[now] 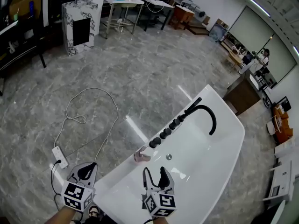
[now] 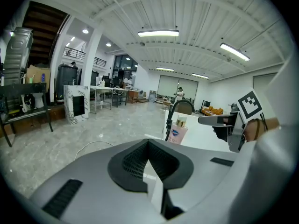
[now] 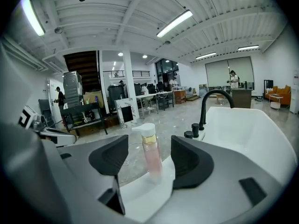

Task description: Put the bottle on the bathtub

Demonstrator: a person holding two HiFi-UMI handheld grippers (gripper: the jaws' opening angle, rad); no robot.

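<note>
On the bathtub (image 1: pixel 117 185) rim, head view, the pink bottle (image 1: pixel 141 157) sits by the black knobs (image 1: pixel 166 133), just beyond the right tongs (image 1: pixel 155 177). Left gripper view: left tongs (image 2: pixel 148 161) closed, empty. Right gripper view: jaws apart, bottle upright beyond them, ungripped.

I can read no text, brand or number anywhere from my feeds. The closest thing is a blue oval label (image 2: pixel 174 134) on the front of the pale pink plastic bottle with a white cap (image 2: pixel 177 131), which stands on the rim of the white bathtub (image 1: pixel 232 118). Its print is too small and soft for me to make out. The white marker cube (image 1: pixel 77 195) left of the bathtub's near end and its twin (image 1: pixel 161 204) over that end carry only black square patterns, with no letters or digits.
</note>
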